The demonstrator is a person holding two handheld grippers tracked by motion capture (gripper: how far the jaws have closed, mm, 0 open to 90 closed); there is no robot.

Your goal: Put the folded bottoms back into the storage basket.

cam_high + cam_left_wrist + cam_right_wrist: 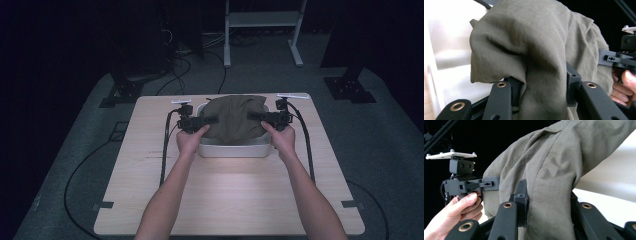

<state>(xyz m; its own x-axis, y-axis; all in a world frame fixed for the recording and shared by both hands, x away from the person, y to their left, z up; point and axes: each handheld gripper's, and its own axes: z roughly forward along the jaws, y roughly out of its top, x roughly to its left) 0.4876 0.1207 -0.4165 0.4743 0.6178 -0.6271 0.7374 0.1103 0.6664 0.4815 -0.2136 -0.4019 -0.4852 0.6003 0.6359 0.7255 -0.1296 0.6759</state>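
Note:
An olive-green cloth (234,117) is bunched up over a white tub (235,149) at the far middle of the wooden table (230,200). My left gripper (209,120) holds the cloth's left side and my right gripper (256,116) its right side. In the left gripper view the cloth (529,42) hangs in a thick fold pinched by my left gripper (541,80). The right gripper (602,57) bites the cloth's far edge there. In the right gripper view a seamed fold of cloth (564,152) is pressed in my right gripper (547,195), and the left gripper (489,183) grips the cloth's other edge.
The tub's white wall (451,62) lies beneath the cloth. Black cables (166,145) trail from both grippers along the table's sides. Beyond the table are dark stand feet (350,87), a white metal frame (262,30) and loose cables on grey carpet.

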